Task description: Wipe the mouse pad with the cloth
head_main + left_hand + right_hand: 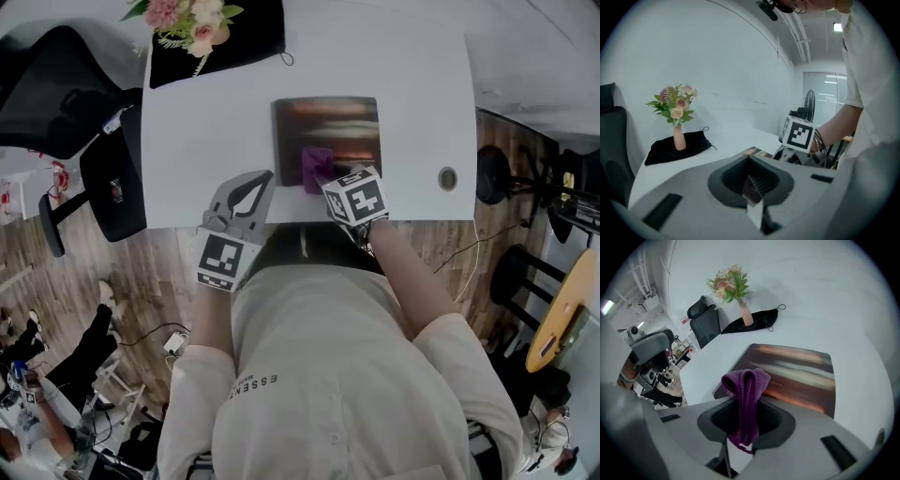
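Observation:
A dark mouse pad (328,127) with orange streaks lies in the middle of the white table (206,141). My right gripper (328,176) is shut on a folded purple cloth (315,166), which is over the pad's near edge. In the right gripper view the cloth (745,394) sticks up from between the jaws, with the pad (797,371) just beyond it. My left gripper (263,178) is over the table's front edge, left of the pad. Its jaws are together with nothing between them (752,187).
A vase of flowers (192,28) stands on a black cloth (225,47) at the table's far left. A round cable hole (447,178) sits near the right front corner. A black office chair (75,103) stands left of the table.

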Motion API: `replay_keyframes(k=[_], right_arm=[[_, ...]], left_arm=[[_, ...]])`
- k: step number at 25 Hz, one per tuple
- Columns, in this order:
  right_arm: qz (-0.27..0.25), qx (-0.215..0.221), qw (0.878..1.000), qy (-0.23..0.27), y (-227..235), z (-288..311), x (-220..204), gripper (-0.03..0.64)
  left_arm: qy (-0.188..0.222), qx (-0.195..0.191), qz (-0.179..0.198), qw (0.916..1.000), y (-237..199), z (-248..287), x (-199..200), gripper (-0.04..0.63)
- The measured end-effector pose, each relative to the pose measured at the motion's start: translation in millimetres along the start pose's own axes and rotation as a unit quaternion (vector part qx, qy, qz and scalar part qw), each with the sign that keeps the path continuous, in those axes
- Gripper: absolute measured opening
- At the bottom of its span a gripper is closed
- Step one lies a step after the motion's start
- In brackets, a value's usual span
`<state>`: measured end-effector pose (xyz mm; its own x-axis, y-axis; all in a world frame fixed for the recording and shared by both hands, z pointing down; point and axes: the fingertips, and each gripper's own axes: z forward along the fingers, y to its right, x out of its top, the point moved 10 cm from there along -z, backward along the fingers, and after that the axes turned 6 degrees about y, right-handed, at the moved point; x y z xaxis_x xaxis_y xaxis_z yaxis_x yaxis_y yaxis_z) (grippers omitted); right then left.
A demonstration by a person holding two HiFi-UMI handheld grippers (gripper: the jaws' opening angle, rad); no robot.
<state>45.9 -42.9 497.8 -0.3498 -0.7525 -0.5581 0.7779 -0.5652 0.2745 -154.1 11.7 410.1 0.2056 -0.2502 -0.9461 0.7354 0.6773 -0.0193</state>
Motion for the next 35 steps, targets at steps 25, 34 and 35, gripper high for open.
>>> replay_keyframes(k=[25, 34, 35], right_arm=[[0.089, -0.081, 0.993, 0.006, 114, -74, -52, 0.101], [0.092, -0.137, 0.986, -0.004, 136, -96, -60, 0.101], [0.09, -0.14, 0.986, 0.0, 135, -99, -58, 0.101]], left_arm=[[0.002, -0.077, 0.026, 0.9967, 55, 91, 27, 0.002], [0.012, -0.078, 0.04, 0.9961, 56, 92, 39, 0.002], [0.013, -0.075, 0.041, 0.9962, 54, 90, 41, 0.002]])
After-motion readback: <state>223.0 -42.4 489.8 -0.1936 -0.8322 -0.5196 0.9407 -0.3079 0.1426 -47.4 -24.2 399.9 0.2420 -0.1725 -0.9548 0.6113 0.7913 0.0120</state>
